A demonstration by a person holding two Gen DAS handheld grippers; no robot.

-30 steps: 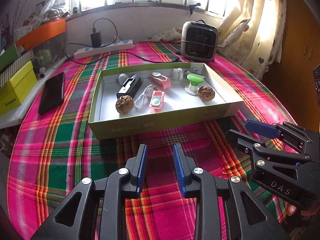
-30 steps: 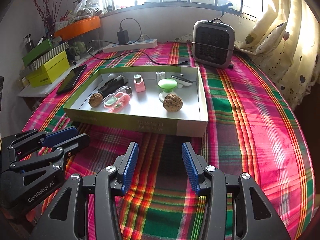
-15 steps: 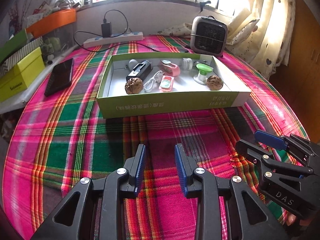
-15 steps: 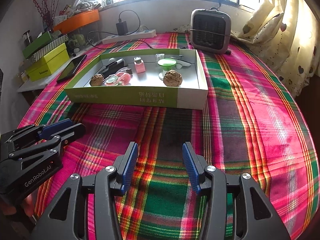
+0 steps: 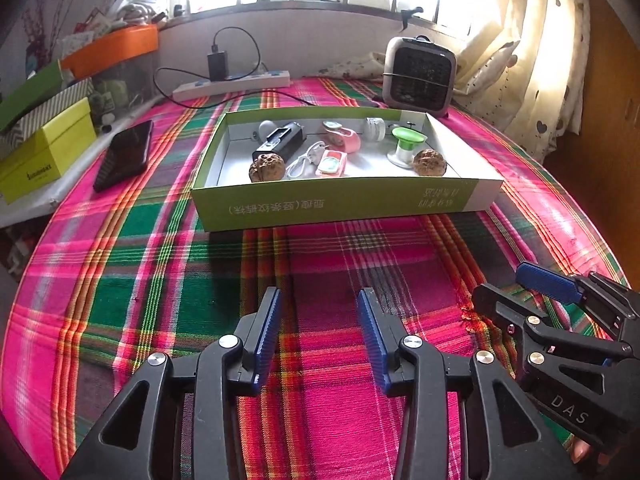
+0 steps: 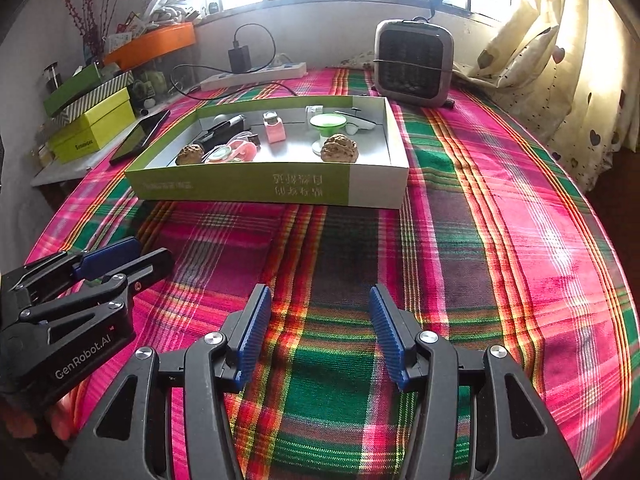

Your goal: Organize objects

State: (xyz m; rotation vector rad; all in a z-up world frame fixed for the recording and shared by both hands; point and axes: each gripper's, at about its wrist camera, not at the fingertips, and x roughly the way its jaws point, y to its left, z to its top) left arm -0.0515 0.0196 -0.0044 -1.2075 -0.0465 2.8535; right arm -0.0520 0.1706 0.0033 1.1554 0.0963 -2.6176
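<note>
A shallow green and white box [image 5: 340, 204] [image 6: 264, 188] sits mid-table on the plaid cloth. Inside lie two walnuts [image 5: 267, 167] [image 5: 429, 163], a black device [image 5: 282, 139], a white cable [image 5: 304, 160], two pink items [image 5: 331, 163] [image 5: 342, 136], a green and white stand [image 5: 406, 144] and a white roll [image 5: 375, 128]. My left gripper [image 5: 318, 320] is open and empty, well in front of the box. My right gripper [image 6: 318, 316] is open and empty too; it shows at the right of the left wrist view [image 5: 520, 292].
A small heater [image 5: 420, 76] stands behind the box. A power strip with charger [image 5: 232, 82] lies at the back. A black phone [image 5: 124, 154] lies left of the box. Coloured boxes [image 5: 44, 148] are stacked at the far left. Curtains [image 5: 532, 40] hang at the right.
Both grippers have pulled back from the box, so it looks smaller and farther. Both stay open and empty. Nothing in the box moved.
</note>
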